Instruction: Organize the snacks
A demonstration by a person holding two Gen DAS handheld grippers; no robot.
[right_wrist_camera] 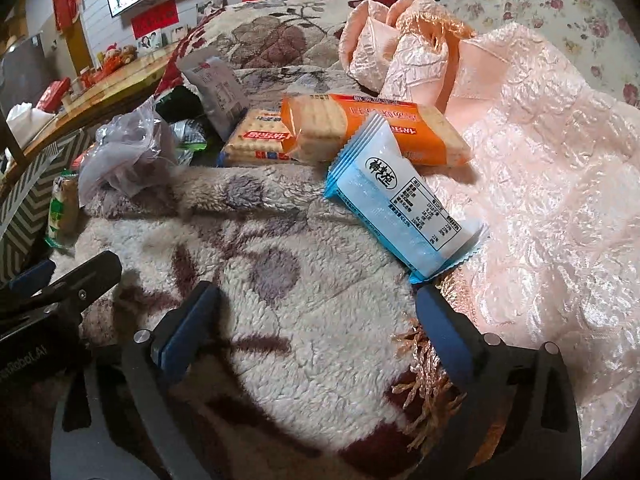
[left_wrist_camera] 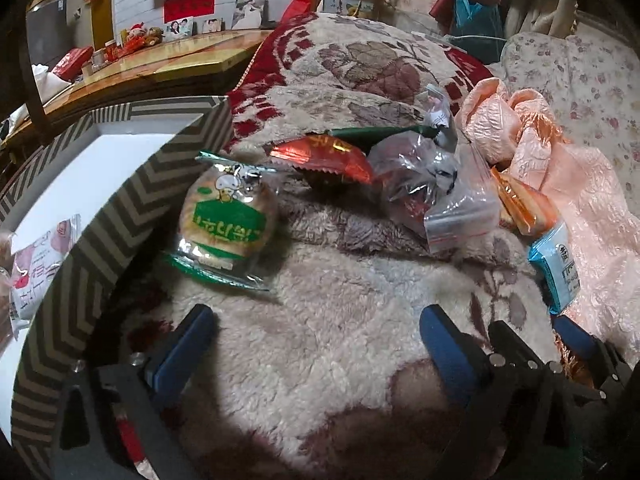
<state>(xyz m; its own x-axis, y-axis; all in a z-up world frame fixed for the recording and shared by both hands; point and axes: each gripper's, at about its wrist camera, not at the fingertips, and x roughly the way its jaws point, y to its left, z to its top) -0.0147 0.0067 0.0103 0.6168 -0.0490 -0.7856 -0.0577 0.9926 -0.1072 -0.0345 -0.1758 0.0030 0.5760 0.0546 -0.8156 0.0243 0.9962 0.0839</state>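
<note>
box (left_wrist_camera: 100, 216), chevron-patterned, at left: one pink-white packet (left_wrist_camera: 38, 268) inside; early stage by the look of it. loose on the blanket (left_wrist_camera: 320, 340): green round cracker pack (left_wrist_camera: 226, 220) just beside the box, red packet (left_wrist_camera: 324, 156), clear zip bag (left_wrist_camera: 440, 200), orange cracker packs (right_wrist_camera: 372, 132), blue wafer packet (right_wrist_camera: 400, 204). left hand-held gripper (left_wrist_camera: 316, 344): wide, empty. right hand-held gripper (right_wrist_camera: 316, 320): wide, empty, one finger tip near the blue wafer packet

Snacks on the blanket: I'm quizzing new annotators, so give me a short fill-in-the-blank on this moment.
1. The round cracker pack leans against the ____-patterned box.
2. The light blue packet lies partly on the ____ cracker pack.
3. The left gripper and the right gripper are both ____ and hold nothing.

Missing words: chevron; orange; open
</note>
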